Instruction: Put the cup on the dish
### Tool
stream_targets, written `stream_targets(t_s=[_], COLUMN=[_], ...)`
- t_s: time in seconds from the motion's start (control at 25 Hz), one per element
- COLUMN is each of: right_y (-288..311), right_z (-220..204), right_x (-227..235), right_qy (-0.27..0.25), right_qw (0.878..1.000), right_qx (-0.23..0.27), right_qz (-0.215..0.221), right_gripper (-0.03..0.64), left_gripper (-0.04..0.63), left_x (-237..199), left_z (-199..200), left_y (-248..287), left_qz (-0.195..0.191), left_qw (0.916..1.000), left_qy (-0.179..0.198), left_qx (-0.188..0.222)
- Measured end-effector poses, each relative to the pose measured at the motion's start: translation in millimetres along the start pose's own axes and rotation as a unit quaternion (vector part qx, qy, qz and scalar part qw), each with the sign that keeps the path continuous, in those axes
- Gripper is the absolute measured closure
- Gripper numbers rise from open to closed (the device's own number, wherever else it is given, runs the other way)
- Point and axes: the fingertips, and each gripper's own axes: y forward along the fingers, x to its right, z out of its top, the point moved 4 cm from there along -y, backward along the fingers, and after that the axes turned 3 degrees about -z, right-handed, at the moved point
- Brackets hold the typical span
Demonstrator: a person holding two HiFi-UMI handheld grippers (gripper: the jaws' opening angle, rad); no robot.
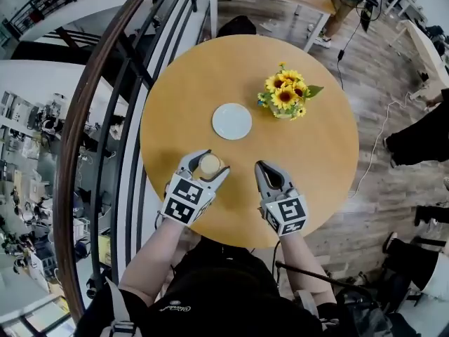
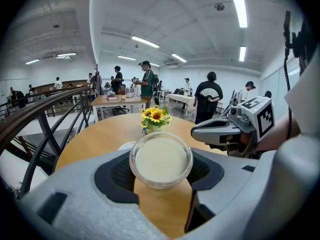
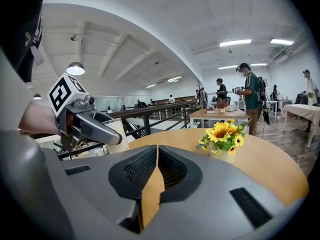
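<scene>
A clear cup of creamy liquid sits between the pads of my left gripper, which is shut on it over the near part of the round wooden table. In the left gripper view the cup fills the space between the dark pads. The white dish lies empty near the table's middle, beyond the cup; its rim shows just behind the cup. My right gripper hovers to the cup's right, shut with nothing in it.
A small vase of sunflowers stands right of the dish, also in both gripper views. A dark railing curves along the table's left. People stand around desks in the background.
</scene>
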Motion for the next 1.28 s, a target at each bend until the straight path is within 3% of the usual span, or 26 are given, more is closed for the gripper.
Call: stream_targets(t_s=[0.52, 1.28], right_y=[20.2, 55.5], right_z=[-55.8, -57.0], right_x=[12.0, 30.5], right_qy=[0.022, 0.030], right_qw=[0.999, 0.998], right_qx=[-0.044, -0.050], right_qz=[-0.017, -0.014], right_gripper=[0.604, 0.604], left_gripper=[0.333, 0.333], left_x=[-13.8, -41.6], left_z=[-44.4, -45.1], left_y=[39.2, 82.8], left_qz=[-0.012, -0.010], left_qw=[0.9991, 0.9982], left_qy=[-0.019, -0.018], left_qx=[-0.036, -0.056])
